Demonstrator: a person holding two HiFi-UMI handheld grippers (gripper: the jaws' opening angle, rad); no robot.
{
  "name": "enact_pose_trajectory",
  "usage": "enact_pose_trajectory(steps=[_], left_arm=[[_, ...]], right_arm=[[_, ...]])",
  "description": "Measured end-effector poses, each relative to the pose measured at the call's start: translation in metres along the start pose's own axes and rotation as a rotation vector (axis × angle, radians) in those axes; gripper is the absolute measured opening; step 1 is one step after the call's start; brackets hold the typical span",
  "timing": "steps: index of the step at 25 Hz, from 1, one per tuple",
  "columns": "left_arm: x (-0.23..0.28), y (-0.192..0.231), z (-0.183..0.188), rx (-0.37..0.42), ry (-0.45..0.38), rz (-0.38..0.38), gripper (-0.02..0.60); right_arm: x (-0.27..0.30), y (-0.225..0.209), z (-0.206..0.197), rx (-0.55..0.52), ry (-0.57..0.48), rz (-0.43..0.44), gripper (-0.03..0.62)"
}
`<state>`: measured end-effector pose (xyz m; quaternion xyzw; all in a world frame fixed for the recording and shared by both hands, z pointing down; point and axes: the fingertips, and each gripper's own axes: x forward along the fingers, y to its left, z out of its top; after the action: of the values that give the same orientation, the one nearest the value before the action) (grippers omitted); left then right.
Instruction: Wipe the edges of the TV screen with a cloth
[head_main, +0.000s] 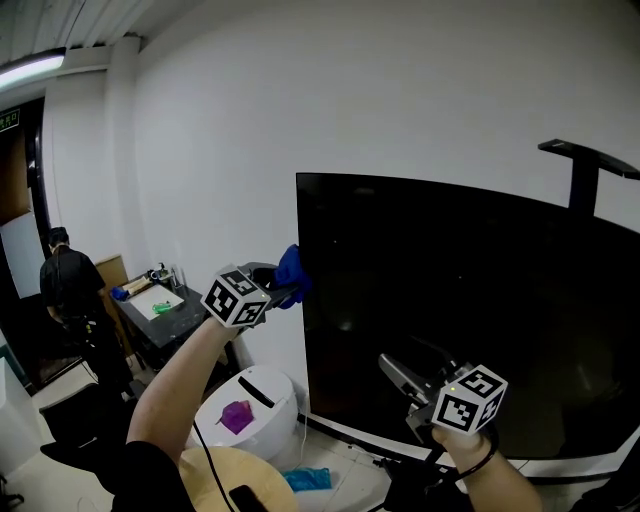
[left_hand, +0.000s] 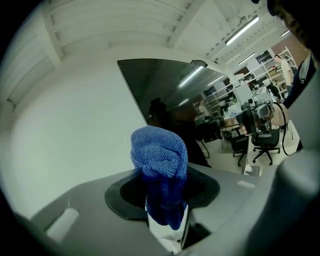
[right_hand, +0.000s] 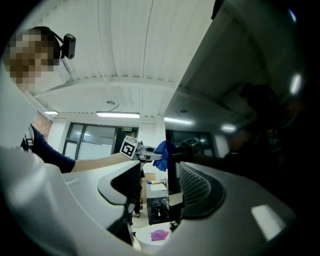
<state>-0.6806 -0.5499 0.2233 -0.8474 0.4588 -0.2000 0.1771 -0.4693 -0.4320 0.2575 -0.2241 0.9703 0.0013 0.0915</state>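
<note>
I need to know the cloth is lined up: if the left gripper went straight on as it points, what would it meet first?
Most likely the TV, just inside its left edge, and the cloth clamped in the left gripper would touch first. How far off the TV is remains unclear.

Left gripper (left_hand: 165, 194) has its jaws clamped on a blue cloth (left_hand: 159, 155). The cloth is bunched, with its top wad sticking up above the pads and a darker tail hanging down between them. Behind it is a dark TV screen (left_hand: 165, 85): top-left corner visible, left edge running diagonally down behind the cloth. The glass shows strip-light reflections. A plain white wall (left_hand: 65, 130) is left of the screen. An office chair (left_hand: 265, 141) sits far right, with a ceiling light (left_hand: 242, 29) above it.
</note>
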Motion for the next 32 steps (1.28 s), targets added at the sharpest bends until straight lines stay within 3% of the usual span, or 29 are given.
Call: enact_pose_trajectory(steps=[14, 25, 28, 32], left_arm=[[-0.031, 0.066, 0.114, 0.028, -0.1, 0.075, 0.15], [-0.053, 0.101, 0.177, 0.045, -0.133, 0.118, 0.15], [-0.06, 0.106, 0.194, 0.101, -0.115, 0.142, 0.15], [-0.07, 0.111, 0.212, 0.242, -0.011, 0.173, 0.15]], right_arm=[[0.018, 0.022, 0.059, -0.1, -0.044, 0.038, 0.255], [0.013, 0.038, 0.108, -0.073, -0.123, 0.07, 0.253], [0.008, 0.041, 0.118, -0.079, -0.139, 0.071, 0.252], [-0.003, 0.036, 0.135, -0.12, -0.153, 0.047, 0.252]])
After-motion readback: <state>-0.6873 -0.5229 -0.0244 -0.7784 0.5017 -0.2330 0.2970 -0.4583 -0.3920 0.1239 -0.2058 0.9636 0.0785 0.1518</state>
